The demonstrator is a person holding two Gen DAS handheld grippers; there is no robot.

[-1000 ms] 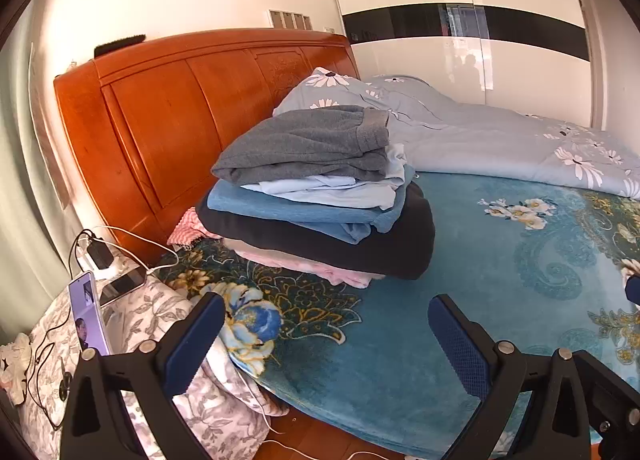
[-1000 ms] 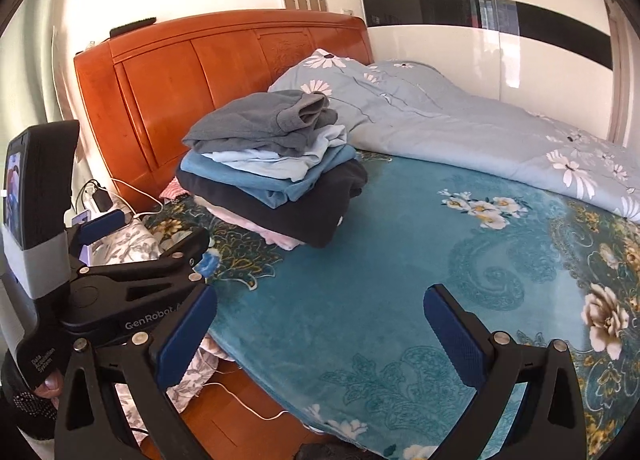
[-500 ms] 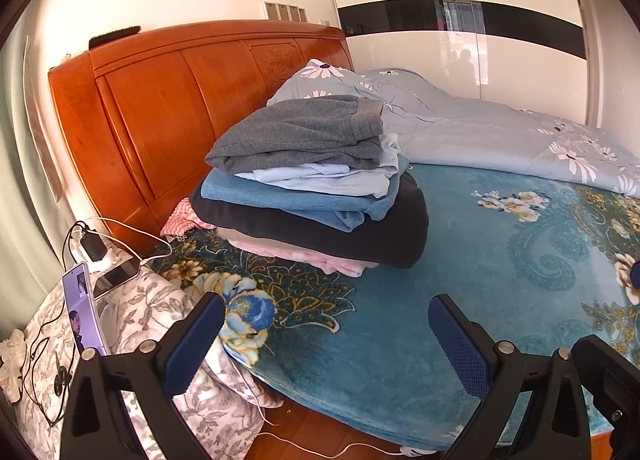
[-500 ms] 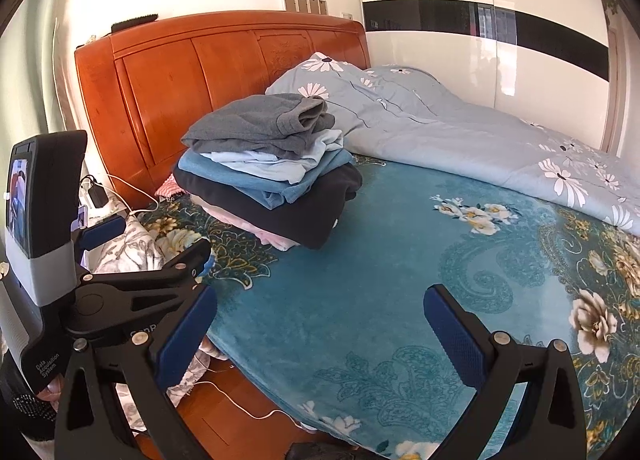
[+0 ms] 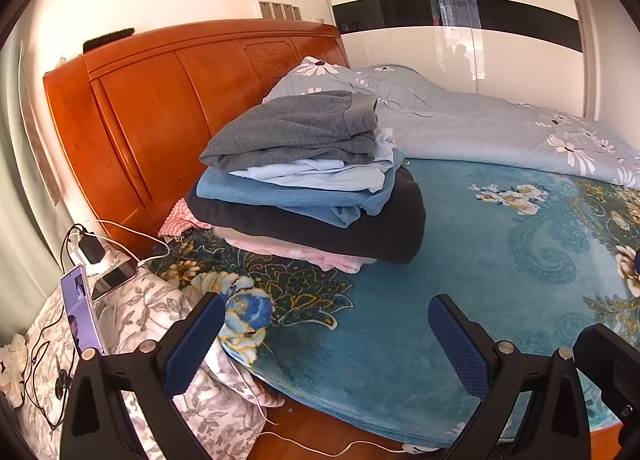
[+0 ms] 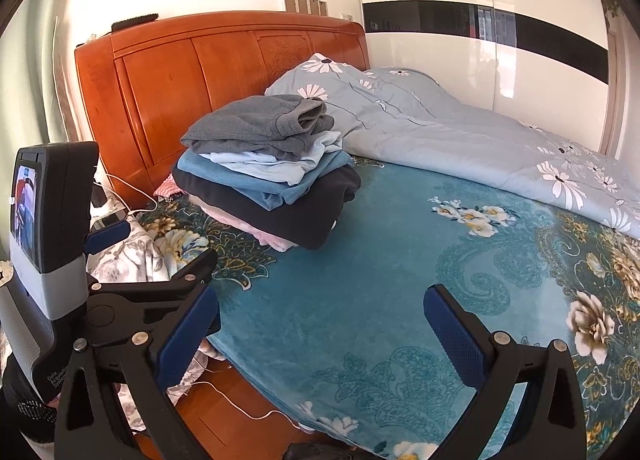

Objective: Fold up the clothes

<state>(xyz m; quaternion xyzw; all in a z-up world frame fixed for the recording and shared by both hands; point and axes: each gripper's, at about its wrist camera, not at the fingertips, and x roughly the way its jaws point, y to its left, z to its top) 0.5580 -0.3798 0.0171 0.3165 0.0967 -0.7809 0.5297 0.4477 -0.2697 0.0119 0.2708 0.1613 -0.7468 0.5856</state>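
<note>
With the left gripper [image 5: 320,334] and right gripper [image 6: 318,326] both spread wide and empty above the bed [image 6: 360,300], the folded stack of clothes [image 5: 308,184] by the headboard [image 5: 168,100] looks finished, so any withdrawal should avoid nudging it.

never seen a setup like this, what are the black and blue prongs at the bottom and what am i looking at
They are the jaws of two hand-held grippers that a person carries, one in each hand. Each picture comes from a camera on one gripper, looking forward between its jaws. The left gripper and the right gripper both stand open and hold nothing. In the right view, the dark device with a small screen is the left gripper seen from the side. Ahead lies a bed with a wooden headboard, a pile of folded clothes and a flowered quilt.
</note>
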